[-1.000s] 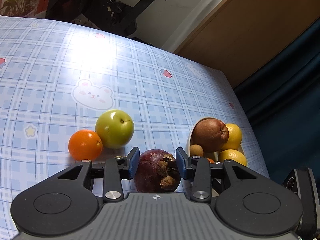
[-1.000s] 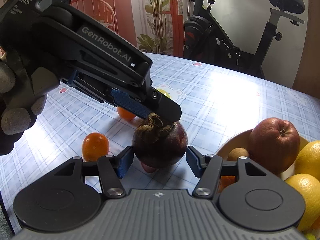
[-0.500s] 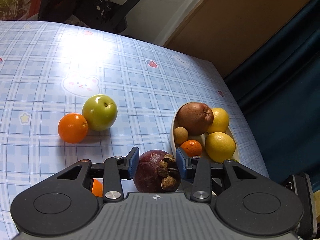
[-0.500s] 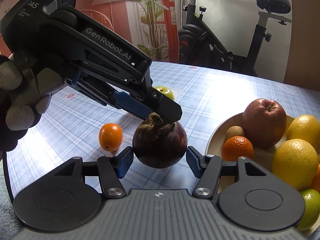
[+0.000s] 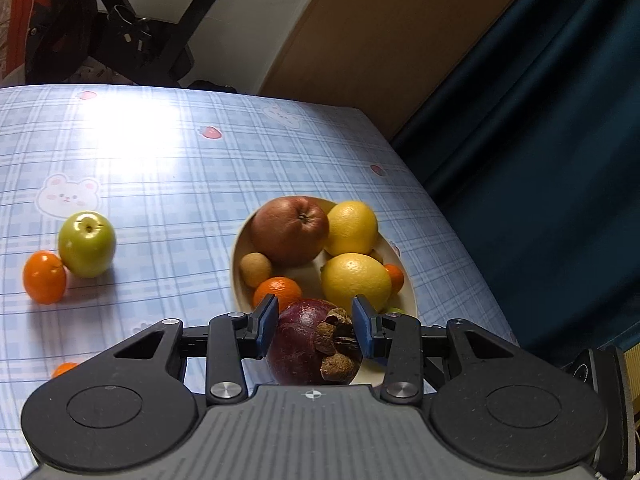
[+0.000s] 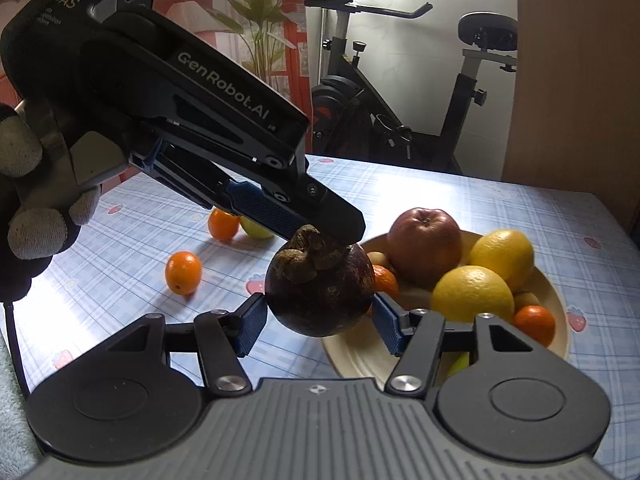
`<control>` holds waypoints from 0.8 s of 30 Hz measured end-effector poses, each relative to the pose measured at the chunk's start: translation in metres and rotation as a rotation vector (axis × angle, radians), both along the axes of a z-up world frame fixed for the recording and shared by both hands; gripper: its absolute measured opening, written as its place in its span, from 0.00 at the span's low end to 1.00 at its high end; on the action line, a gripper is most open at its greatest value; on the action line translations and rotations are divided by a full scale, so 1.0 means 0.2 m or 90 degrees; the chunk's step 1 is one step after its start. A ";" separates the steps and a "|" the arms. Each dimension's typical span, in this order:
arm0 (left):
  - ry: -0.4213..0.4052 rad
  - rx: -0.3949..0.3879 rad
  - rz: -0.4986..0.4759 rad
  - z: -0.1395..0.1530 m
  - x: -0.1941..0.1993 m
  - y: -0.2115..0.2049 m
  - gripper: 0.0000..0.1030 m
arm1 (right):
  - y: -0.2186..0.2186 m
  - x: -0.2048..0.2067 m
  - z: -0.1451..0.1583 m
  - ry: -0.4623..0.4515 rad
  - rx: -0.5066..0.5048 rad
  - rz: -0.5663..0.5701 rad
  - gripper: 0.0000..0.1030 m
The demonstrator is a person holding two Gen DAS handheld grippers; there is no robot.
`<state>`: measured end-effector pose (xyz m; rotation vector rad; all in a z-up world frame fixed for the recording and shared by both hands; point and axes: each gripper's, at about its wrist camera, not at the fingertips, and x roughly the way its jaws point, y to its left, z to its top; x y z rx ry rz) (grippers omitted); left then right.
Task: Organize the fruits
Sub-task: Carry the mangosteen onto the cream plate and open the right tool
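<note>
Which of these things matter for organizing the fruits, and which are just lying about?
Job:
mangosteen, held by both the left gripper and right gripper
fruit bowl
green apple and loose oranges on the table

Lying about:
exercise bike
potted plant
blue curtain

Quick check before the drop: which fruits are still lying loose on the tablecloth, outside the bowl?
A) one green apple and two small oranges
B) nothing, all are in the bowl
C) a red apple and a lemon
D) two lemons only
A: the green apple lies beside a small orange, with another small orange nearer, all on the tablecloth outside the bowl.
</note>
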<state>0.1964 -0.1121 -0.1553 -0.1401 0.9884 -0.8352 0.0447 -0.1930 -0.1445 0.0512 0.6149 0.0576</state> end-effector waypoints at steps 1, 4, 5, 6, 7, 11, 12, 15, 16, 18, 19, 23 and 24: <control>0.000 0.003 -0.005 -0.01 -0.01 -0.03 0.41 | -0.02 -0.01 0.00 0.005 0.000 -0.007 0.59; 0.005 0.008 -0.013 -0.03 -0.02 -0.10 0.41 | -0.06 -0.03 -0.01 0.014 0.002 -0.027 0.59; 0.009 0.008 -0.011 -0.04 -0.01 -0.11 0.41 | -0.06 -0.04 -0.02 0.019 -0.001 -0.034 0.59; 0.016 0.007 -0.010 -0.06 -0.01 -0.13 0.41 | -0.07 -0.03 -0.02 0.024 -0.005 -0.040 0.59; 0.021 0.006 -0.010 -0.07 0.00 -0.14 0.40 | -0.08 -0.03 -0.03 0.028 -0.009 -0.047 0.59; 0.020 0.021 -0.010 -0.09 -0.01 -0.19 0.40 | -0.12 -0.03 -0.04 0.033 -0.009 -0.064 0.58; 0.017 0.023 -0.010 -0.10 0.00 -0.19 0.40 | -0.12 -0.03 -0.04 0.034 -0.006 -0.064 0.58; 0.032 0.013 0.001 -0.10 0.02 -0.18 0.40 | -0.13 -0.02 -0.04 0.033 -0.009 -0.063 0.58; 0.034 0.012 0.005 -0.10 0.03 -0.17 0.40 | -0.12 -0.02 -0.04 0.033 -0.012 -0.062 0.58; 0.034 0.012 0.012 -0.10 0.04 -0.16 0.40 | -0.12 -0.02 -0.04 0.033 -0.016 -0.061 0.58; 0.035 0.011 0.015 -0.09 0.05 -0.15 0.40 | -0.12 -0.02 -0.04 0.033 -0.016 -0.060 0.58; 0.033 0.006 0.029 -0.08 0.06 -0.12 0.40 | -0.12 -0.01 -0.04 0.037 -0.014 -0.061 0.58; 0.031 0.004 0.032 -0.08 0.06 -0.11 0.40 | -0.12 -0.01 -0.04 0.038 -0.014 -0.062 0.58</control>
